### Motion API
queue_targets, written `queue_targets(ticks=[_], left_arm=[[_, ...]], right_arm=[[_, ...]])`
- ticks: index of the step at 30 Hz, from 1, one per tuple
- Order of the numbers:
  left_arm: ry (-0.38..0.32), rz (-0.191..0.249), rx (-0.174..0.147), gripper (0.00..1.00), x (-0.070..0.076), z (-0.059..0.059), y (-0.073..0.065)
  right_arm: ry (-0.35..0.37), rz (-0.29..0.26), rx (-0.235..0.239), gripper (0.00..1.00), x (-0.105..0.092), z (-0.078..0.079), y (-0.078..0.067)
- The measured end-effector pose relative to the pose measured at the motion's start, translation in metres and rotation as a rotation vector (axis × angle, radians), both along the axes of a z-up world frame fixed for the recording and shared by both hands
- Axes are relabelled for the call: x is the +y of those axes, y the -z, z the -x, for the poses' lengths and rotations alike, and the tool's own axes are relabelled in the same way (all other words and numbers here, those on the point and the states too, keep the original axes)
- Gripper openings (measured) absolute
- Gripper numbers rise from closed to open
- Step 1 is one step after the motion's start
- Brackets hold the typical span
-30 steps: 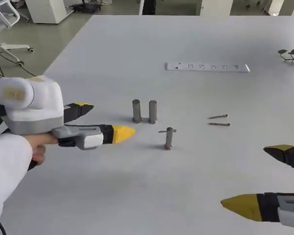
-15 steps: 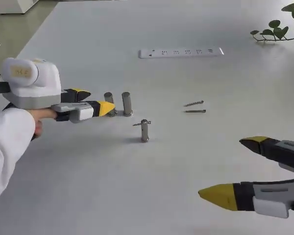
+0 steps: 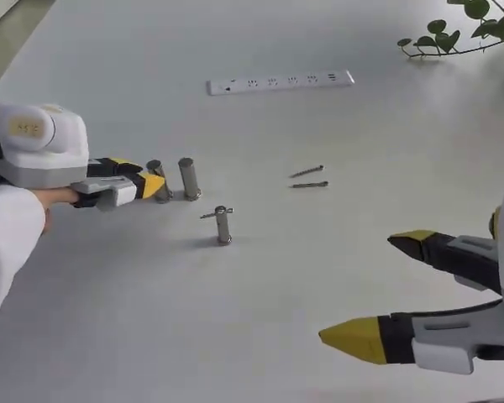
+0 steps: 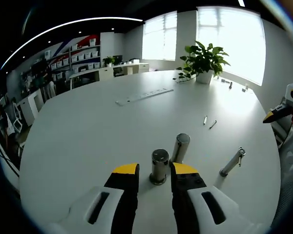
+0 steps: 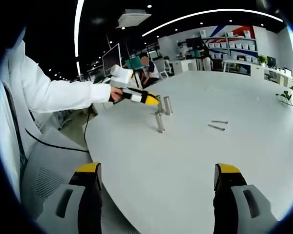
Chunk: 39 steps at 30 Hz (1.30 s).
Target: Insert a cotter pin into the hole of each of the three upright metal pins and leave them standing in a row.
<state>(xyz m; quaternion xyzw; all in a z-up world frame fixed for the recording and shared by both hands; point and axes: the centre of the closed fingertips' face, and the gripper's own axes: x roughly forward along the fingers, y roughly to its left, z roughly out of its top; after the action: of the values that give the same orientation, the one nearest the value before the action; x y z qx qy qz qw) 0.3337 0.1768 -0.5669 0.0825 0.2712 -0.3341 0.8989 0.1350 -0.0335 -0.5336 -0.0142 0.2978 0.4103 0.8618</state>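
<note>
Three metal pins are standing on one white table (image 3: 260, 336): the first pin (image 3: 155, 168), the second pin (image 3: 189, 179) and the third pin (image 3: 223, 227). Three cotter pins are showing. One, the inserted cotter pin (image 3: 210, 214), is sitting through the third pin. Two more, one loose cotter pin (image 3: 307, 171) and another loose cotter pin (image 3: 309, 185), are lying flat. One power strip (image 3: 281, 81) is lying farther back. One potted plant (image 4: 202, 53) is standing on the table. Two grippers are hovering: the left gripper (image 3: 149, 178) and the right gripper (image 3: 357, 288).
</note>
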Motion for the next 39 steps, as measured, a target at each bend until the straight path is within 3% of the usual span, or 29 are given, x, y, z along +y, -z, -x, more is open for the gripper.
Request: queue_targets(ticks=[3,7,11,13,17,24,28,30,39], left_arm=[[0.003,0.0,0.003,0.23,-0.004,0.0,0.002],[0.022,-0.014,0.007,0.14,-0.009,-0.002,0.005],[0.025,-0.016,0.014,0.12,-0.011,-0.003,0.006],[0.037,-0.02,-0.008,0.12,-0.013,-0.004,0.003],[0.014,-0.011,-0.006,0.11,-0.013,-0.005,0.003],[-0.016,-0.037,-0.009,0.11,-0.01,-0.003,0.001],[-0.044,-0.014,-0.013,0.11,-0.004,0.003,-0.012],[-0.036,-0.007,-0.038,0.11,-0.002,0.01,-0.022],[-0.012,0.009,-0.093,0.11,0.004,0.041,-0.061]], right_arm=[[-0.002,0.008,0.004,0.94,0.0,-0.001,0.002],[-0.004,0.009,0.008,0.93,0.001,-0.001,0.003],[-0.006,0.013,0.011,0.93,0.0,0.0,0.005],[-0.005,0.015,0.013,0.93,0.0,0.0,0.005],[-0.004,0.018,0.017,0.92,-0.001,0.001,0.007],[0.0,0.023,0.014,0.92,-0.002,0.0,0.007],[-0.001,0.025,0.008,0.92,-0.003,-0.002,0.006],[0.002,0.023,0.004,0.92,-0.003,-0.003,0.004],[-0.009,0.032,0.002,0.92,0.0,-0.002,0.004]])
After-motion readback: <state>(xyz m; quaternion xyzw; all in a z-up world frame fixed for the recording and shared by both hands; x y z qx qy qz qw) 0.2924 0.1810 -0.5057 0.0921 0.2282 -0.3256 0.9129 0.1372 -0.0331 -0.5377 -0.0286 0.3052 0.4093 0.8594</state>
